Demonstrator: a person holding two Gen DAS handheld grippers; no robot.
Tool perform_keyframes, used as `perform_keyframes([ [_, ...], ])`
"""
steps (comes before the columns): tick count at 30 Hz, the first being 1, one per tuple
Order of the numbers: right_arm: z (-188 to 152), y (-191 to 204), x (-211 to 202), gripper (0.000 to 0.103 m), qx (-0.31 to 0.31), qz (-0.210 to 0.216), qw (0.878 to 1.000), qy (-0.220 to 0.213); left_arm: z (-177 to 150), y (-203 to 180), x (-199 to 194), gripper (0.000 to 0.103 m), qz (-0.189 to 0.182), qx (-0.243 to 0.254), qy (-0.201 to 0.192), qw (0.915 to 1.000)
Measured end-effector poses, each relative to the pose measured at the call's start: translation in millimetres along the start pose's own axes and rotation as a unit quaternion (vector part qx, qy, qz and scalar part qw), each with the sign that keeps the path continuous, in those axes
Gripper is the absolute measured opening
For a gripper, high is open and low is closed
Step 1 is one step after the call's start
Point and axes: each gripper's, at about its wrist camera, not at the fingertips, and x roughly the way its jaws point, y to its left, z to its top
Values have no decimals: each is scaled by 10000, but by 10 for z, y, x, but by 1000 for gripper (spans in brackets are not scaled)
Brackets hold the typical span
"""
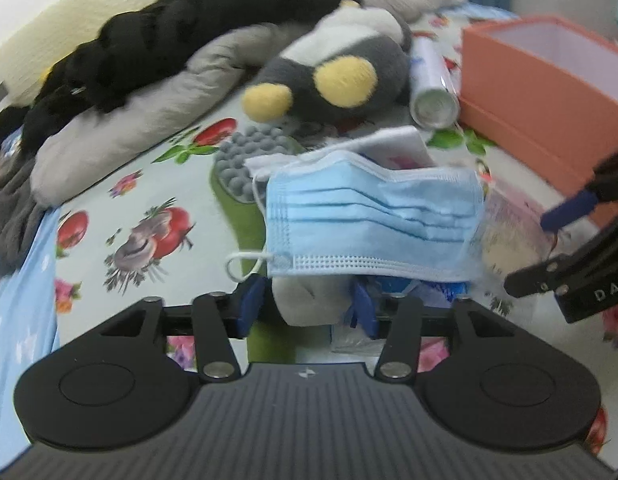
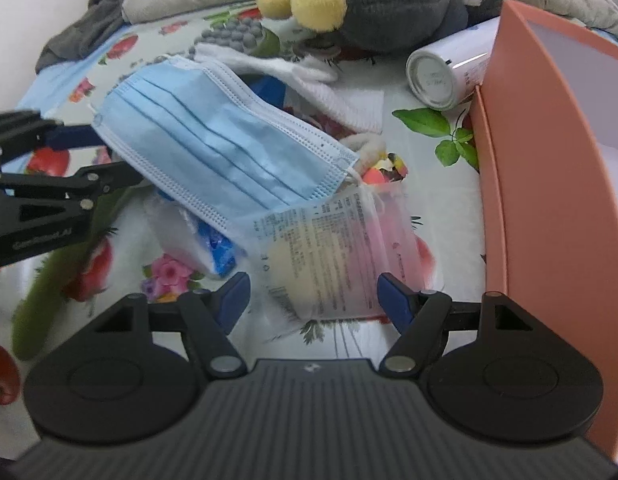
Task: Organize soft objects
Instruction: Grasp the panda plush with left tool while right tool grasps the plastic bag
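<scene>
The left gripper (image 1: 309, 304) has its jaws partly apart, and its blue pads (image 1: 251, 302) stand on either side of a grey soft lump (image 1: 305, 300) that lies under the lower edge of a blue face mask (image 1: 369, 216). The pads look clear of the lump, though the mask's hem hides their tips, so I cannot be sure that nothing touches.

The right gripper (image 2: 315, 298) stands wider open. Between its blue pads (image 2: 393, 300) lies the near end of a clear plastic packet (image 2: 329, 256) with printed text and a pale round thing inside; a gap shows on both sides, so it holds nothing.

The mask lies tilted across a small heap on the flowered sheet (image 1: 121, 184), its far end resting on white cloth (image 2: 333, 88) and its near corner overlapping the packet. A grey plush toy (image 1: 341, 72) with yellow feet lies behind the heap (soles toward the cameras), just beside a white can (image 2: 445, 76) lying on its side against an open orange box (image 2: 541, 184). A black fuzzy thing (image 1: 189, 20) sprawls over a grey pillow (image 1: 149, 108) further back.
</scene>
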Motion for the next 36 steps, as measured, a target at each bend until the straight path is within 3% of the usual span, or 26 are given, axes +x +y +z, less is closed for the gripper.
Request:
perform_keyframes([
  [1,4,4,44,72,-31,-26,10000,43,5,-4,30,66,8,55,-4,10000],
  [5,-15,21,118,74,-120,-63,9999,27,12,0,102,66,-172,55,-12,9998],
  [7,-34,49,120,67,-229,-123,9997,38,11,0,124,65,-194,4,4,9998],
  [9,-37,35,104,59,-199,-113,9997,4,10,-6,111,60,-230,-68,-16,9997],
  [11,-41,-4,82,50,-89,-73,9999,-11,19,-8,75,47,-310,-176,-42,9994],
  [16,-44,-20,-4,38,-62,-5,10000,-66,23,-19,-49,38,-236,-499,-60,9985],
  [26,-187,72,-409,35,-191,67,9993,-311,-81,-94,-536,30,-104,-1147,-87,9933],
  [36,-584,231,-827,35,-371,194,9985,-359,-509,-342,-1116,28,-132,-1930,-77,9811],
])
